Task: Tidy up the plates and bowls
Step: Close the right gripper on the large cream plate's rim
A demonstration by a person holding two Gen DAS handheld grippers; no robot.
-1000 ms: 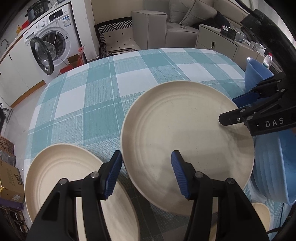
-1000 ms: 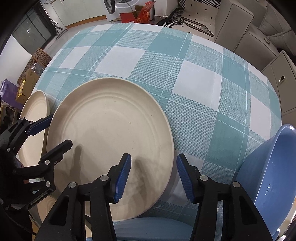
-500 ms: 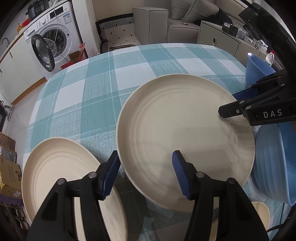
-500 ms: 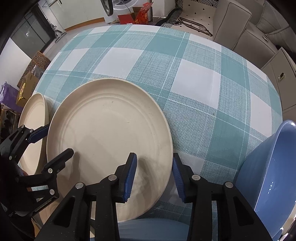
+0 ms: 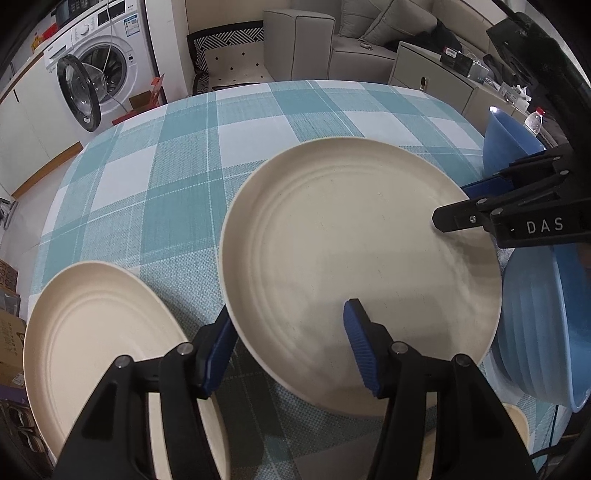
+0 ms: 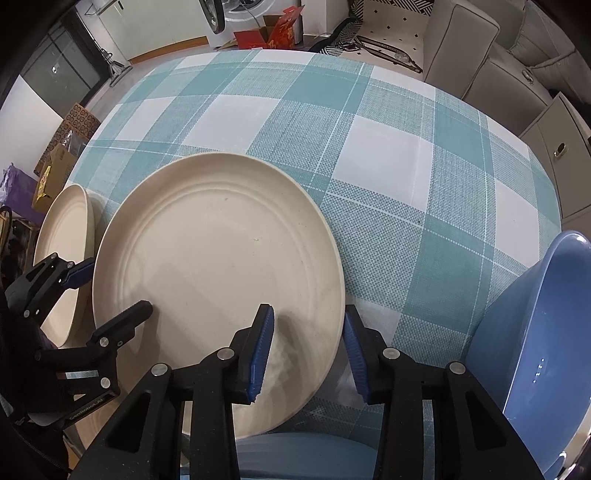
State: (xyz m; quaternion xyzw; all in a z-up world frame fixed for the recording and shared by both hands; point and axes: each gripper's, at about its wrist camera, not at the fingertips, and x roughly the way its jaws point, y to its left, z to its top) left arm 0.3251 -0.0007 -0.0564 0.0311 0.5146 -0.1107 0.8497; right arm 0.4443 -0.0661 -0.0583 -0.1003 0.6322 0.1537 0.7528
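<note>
I am holding both tools over the large cream plate (image 5: 354,258), which is lying flat on the worktop (image 5: 177,177) covered in a teal and white check cloth. My left tool (image 5: 288,350) is straddling the plate's near rim: one blue pad is sitting outside the edge, the other over the plate's inner face, and neither is pressing on it, so its jaws are standing apart. My right tool (image 6: 308,347) is straddling the opposite rim of the same plate in the same way, one pad above the plate and one beyond the edge over the cloth; its jaws have just been closing, the rim is lying between them, and I am seeing a gap on both sides, so nothing is clamped.

A second cream plate (image 5: 99,343) is lying just beside the first, on the left tool's side, apart from it. A blue bowl (image 6: 535,350) is standing near the right tool, its wall tilted up. Another blue bowl (image 5: 535,325) is showing beneath the right tool in the left view.

Beyond the worktop I am noting a washing machine (image 5: 99,77) with its door open, a beige sofa (image 5: 369,33) and a low cabinet (image 5: 432,74)
</note>
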